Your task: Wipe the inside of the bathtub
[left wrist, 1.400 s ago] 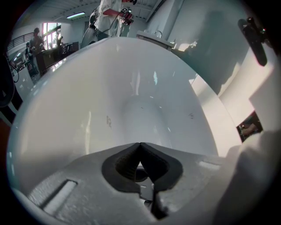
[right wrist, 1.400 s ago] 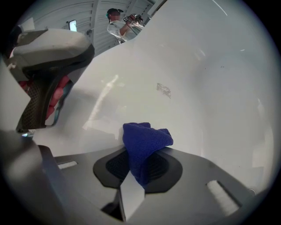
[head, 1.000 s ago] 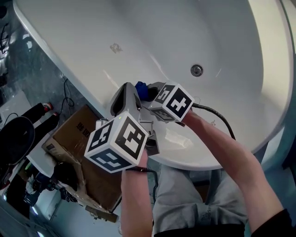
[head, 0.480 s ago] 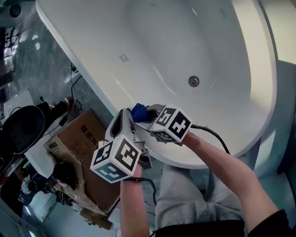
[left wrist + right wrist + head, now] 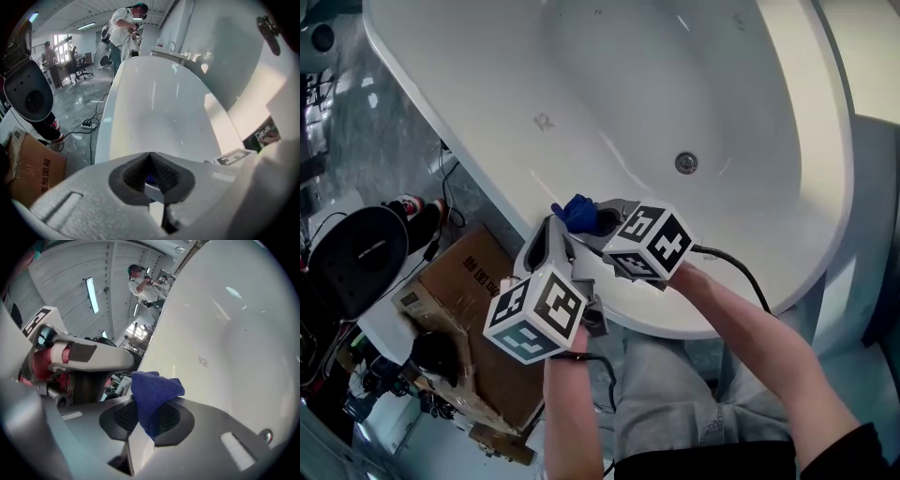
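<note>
Over the bathtub [image 5: 469, 141] rim, the right gripper [image 5: 598, 219] clamps a blue cloth [image 5: 577, 213]. The left gripper [image 5: 555, 230] is beside it, jaws together, seemingly empty.

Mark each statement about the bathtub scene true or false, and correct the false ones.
1. The right gripper is shut on the crumpled blue cloth. True.
2. The blue cloth lies flat over the round metal drain. False: the jaws hold it up by the near side of the white oval bathtub, apart from the uncovered drain.
3. The left gripper has its jaws wide apart. False: they are together, with nothing gripped.
4. A brown cardboard box sits on the floor outside the bathtub. True.
</note>
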Demonstrator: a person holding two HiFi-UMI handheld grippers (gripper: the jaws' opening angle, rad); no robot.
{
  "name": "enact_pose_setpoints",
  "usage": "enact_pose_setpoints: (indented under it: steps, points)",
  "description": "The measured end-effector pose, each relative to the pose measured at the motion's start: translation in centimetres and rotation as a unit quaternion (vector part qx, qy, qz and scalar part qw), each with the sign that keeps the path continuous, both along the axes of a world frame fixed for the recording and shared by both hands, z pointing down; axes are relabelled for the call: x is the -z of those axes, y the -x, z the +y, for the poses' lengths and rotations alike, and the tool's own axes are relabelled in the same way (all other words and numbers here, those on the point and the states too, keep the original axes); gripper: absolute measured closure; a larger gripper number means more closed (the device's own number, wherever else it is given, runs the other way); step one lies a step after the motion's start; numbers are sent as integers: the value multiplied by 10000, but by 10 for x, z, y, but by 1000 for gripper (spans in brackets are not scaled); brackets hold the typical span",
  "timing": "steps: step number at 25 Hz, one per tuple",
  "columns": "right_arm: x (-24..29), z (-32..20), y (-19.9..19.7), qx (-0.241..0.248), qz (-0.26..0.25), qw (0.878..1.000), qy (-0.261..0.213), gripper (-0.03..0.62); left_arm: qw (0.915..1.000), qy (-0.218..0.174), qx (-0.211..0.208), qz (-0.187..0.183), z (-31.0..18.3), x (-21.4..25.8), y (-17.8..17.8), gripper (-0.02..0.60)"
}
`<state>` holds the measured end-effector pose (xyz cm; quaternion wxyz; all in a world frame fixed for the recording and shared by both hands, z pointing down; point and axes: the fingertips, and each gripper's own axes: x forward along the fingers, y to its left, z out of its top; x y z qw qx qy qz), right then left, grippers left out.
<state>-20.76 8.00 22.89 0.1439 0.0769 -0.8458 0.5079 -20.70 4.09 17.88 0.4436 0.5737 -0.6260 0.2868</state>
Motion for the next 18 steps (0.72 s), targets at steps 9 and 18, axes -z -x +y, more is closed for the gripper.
enact_pose_setpoints:
  steps: [9,18]
  points:
    - [-74,-69,-72,-503,694,9963,-74,522,9980,150,-211,575,-36,-39,-33,578]
    - [-188,-81,-107,-664,1470,9869,29,522,9948,565,-739,402,-43,-151,-45,578]
